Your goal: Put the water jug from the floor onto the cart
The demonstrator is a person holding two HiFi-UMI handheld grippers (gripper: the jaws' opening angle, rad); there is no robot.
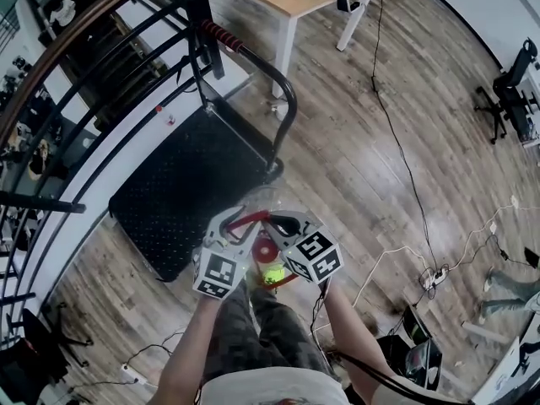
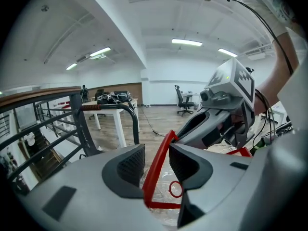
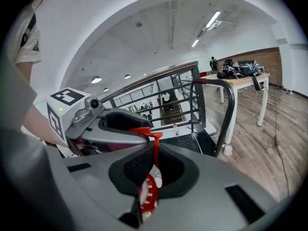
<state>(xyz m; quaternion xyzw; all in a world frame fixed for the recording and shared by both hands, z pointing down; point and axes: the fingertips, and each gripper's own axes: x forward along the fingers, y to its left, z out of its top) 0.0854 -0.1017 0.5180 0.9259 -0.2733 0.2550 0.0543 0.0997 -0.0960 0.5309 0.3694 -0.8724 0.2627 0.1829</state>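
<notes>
The water jug (image 1: 268, 264) is clear plastic with a red cap (image 1: 263, 248) and a thin red carrying handle (image 1: 251, 218). It hangs just in front of the person's legs, near the front corner of the black cart deck (image 1: 177, 192). My left gripper (image 1: 234, 223) and right gripper (image 1: 283, 224) face each other over the jug, each shut on that handle. In the left gripper view the red handle (image 2: 156, 170) slants between the pads of the left gripper (image 2: 156, 160). In the right gripper view the right gripper (image 3: 155, 165) pinches the handle strip (image 3: 155, 148) above the cap (image 3: 148, 194).
The cart's curved push bar (image 1: 283, 91) rises at its far end. A dark stair railing (image 1: 76, 74) runs along the cart's left side. A wooden table (image 1: 291, 2) stands beyond, and cables (image 1: 396, 142) with a power strip (image 1: 434, 277) cross the wood floor at right.
</notes>
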